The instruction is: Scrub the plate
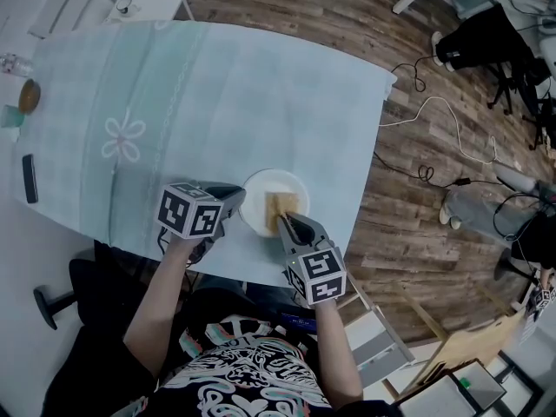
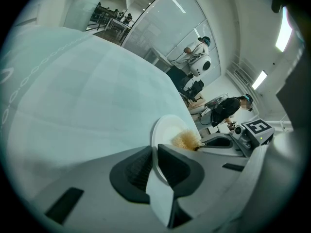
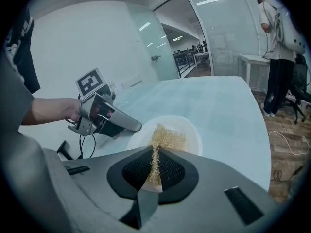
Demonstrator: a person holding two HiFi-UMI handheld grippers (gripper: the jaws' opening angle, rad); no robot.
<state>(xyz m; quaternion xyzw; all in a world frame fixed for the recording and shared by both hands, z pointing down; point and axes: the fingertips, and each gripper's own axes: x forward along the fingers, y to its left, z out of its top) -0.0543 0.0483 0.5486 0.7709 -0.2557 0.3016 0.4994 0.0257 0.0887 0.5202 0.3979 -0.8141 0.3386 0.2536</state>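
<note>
Head camera overhead; all 3 share plate (image 1: 255,195).

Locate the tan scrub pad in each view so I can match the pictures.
Head view: the scrub pad sits lower centre, on the plate, at the tips of the right gripper.
Left gripper view: the scrub pad is right of centre, on the plate.
Right gripper view: the scrub pad is at centre, pinched between the jaws and resting on the plate.
Shared landmark: the plate.
</note>
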